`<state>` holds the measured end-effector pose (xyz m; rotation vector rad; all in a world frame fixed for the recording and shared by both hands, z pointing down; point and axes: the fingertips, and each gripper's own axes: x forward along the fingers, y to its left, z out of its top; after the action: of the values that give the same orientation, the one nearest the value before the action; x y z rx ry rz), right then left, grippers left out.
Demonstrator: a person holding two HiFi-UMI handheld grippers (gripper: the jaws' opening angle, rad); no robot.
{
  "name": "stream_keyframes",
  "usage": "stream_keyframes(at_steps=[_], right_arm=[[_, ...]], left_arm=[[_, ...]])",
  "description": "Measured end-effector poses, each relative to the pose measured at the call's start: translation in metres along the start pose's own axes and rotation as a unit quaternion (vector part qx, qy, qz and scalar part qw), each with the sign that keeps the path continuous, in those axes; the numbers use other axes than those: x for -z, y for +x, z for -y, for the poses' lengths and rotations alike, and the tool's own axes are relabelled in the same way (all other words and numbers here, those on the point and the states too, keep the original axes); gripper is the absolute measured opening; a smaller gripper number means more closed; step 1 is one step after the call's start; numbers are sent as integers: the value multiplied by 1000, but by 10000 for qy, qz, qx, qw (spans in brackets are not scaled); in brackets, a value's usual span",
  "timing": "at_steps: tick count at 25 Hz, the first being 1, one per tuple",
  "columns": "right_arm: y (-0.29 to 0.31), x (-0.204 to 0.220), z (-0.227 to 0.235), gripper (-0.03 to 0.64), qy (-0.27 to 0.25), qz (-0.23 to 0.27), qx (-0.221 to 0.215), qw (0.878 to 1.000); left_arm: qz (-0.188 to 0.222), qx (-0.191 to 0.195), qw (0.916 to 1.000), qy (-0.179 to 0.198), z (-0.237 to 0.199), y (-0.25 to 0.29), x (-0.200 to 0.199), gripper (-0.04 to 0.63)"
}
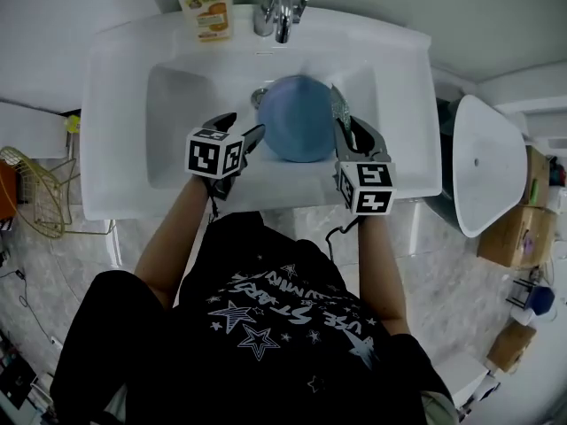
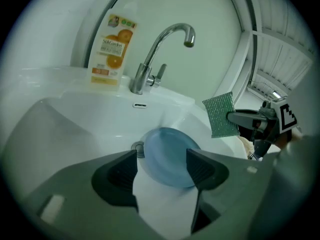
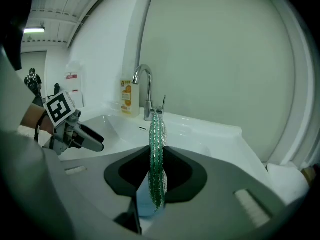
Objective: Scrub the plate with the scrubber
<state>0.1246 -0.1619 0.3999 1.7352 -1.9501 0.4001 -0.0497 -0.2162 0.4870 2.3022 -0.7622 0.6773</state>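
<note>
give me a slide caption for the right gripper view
Right gripper clamps a green scrubber edge-on above the white sink, faucet behind, left gripper open at left.

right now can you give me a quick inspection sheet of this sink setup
surface: white sink basin, looks dry.
job's things: blue plate in basin; green scrubber held edge-up.
clutter: soap bottle by faucet.
grippers: left gripper tongs open, empty; right gripper tongs shut on scrubber.
cables: thin cord under right gripper.
surroundings: wire basket left, white tub right.
</note>
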Motion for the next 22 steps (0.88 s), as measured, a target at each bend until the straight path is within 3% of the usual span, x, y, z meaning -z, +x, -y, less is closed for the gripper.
stream_keyframes(at_steps=[6, 11, 16, 22], right_arm=[[38, 6, 1, 109, -184, -405, 49, 9990], [66, 19, -9, 109, -759, -797, -148, 9938], [88, 46, -7, 109, -1372, -1370, -261, 9807], [117, 72, -9, 109, -2050, -1903, -698, 9575]], left_arm=[[-507, 284, 9981, -183, -18, 42, 19, 307], [-847, 428, 9932, -669, -24, 73, 46, 293], [-977, 343, 9910, -848, -23, 94, 60, 251], [-944, -52, 9905, -999, -28, 103, 63, 191]])
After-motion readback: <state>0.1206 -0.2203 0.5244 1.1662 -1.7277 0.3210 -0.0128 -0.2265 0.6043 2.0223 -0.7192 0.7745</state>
